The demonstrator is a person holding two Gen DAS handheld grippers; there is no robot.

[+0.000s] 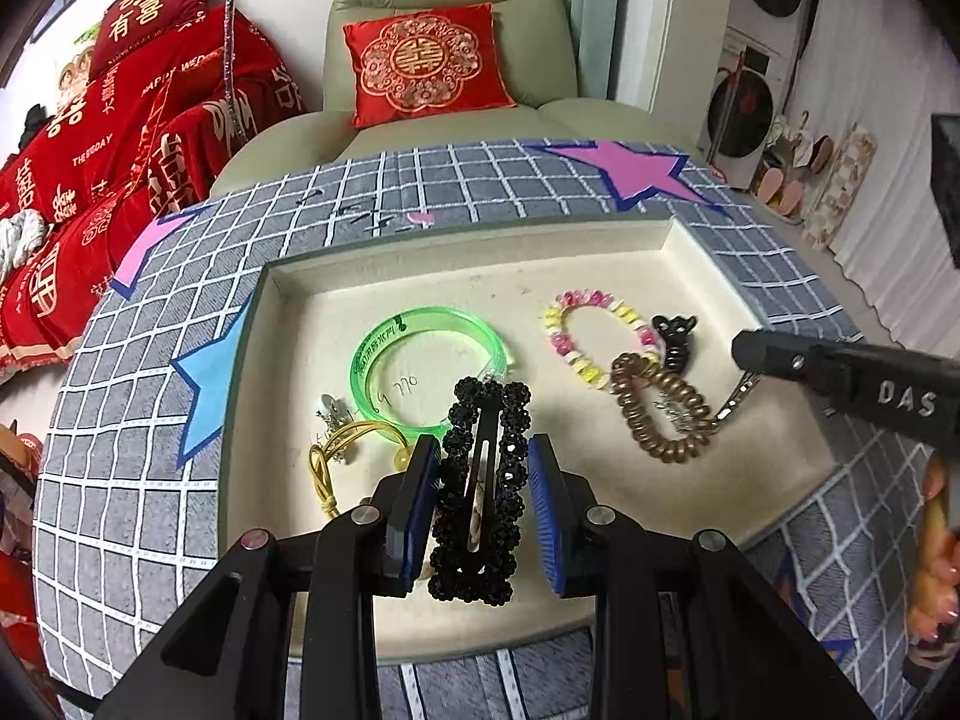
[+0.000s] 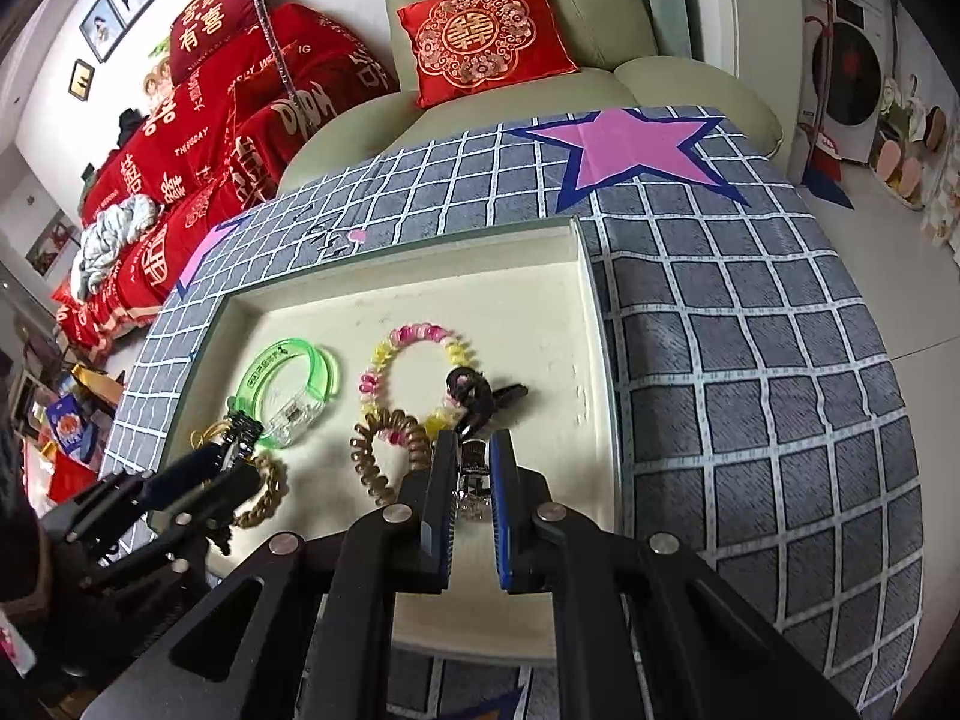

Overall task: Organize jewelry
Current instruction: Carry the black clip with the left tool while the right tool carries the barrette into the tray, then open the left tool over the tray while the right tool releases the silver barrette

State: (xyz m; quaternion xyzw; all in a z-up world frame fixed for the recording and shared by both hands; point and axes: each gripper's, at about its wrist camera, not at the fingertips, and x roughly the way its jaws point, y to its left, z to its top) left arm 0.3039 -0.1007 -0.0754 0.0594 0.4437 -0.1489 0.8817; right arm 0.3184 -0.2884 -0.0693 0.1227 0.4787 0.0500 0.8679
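A: Far along?

B: Hardly begun, by the look of it. Everything heaped loose in one cream tray on the checked cloth, nothing sorted into groups.

A: Still waiting in there?

B: Green bangle lying flat near the middle. Pink-and-yellow bracelet just beside it, overlapped at one end by a bronze coil hair tie. Small black claw clip touching the bracelet. Yellow cord with a little silver piece at the near-left.

A: And the left gripper?

B: Jaws parted wide enough to straddle a black beaded hair clip, pads close on either flank. Actually pinched or merely framed (no daylight visible on the left pad, a sliver on the right)? Impossible to say.

A: Lie of that clip?

B: Long axis running straight along the fingers, away from the camera toward the bangle. Far end just touching or overlapping the bangle's rim, near end toward the tray's front edge.

A: Right gripper?

B: Jaws narrowed around a silvery metal clip, black claw clip just beyond the tips. Contact probable, not certain. Probably the first pickups, with all the sorting left.
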